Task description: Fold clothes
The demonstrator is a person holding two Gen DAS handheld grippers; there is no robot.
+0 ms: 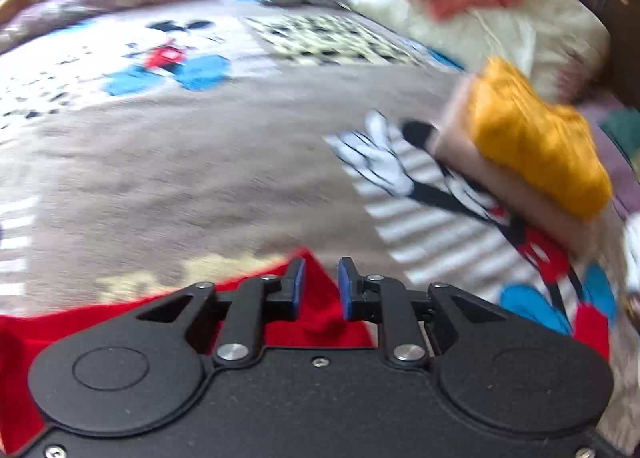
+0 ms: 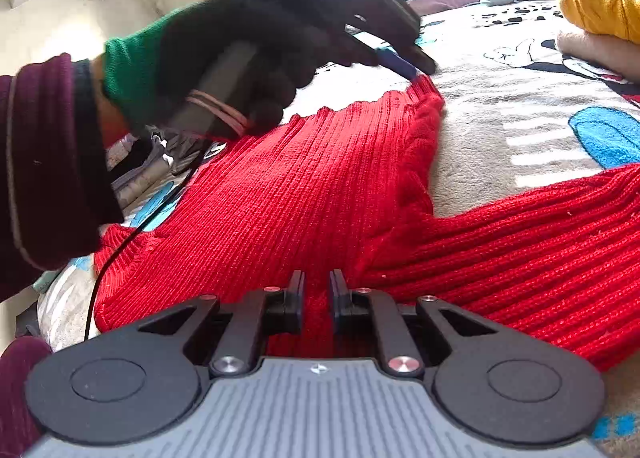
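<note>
On the bed's cartoon-printed blanket (image 2: 472, 145) lies a red ribbed sweater (image 2: 304, 193), spread flat near the front edge, one sleeve running off to the right. Its far corner is pinched in the left gripper (image 2: 414, 71), jaws clamped on the knit, held by a black-gloved hand (image 2: 256, 41). Closer in, the right gripper (image 2: 317, 298) has its jaws drawn together on a fold of the sweater. A folded yellow and pink stack (image 2: 600, 17) sits toward the far right corner
</note>
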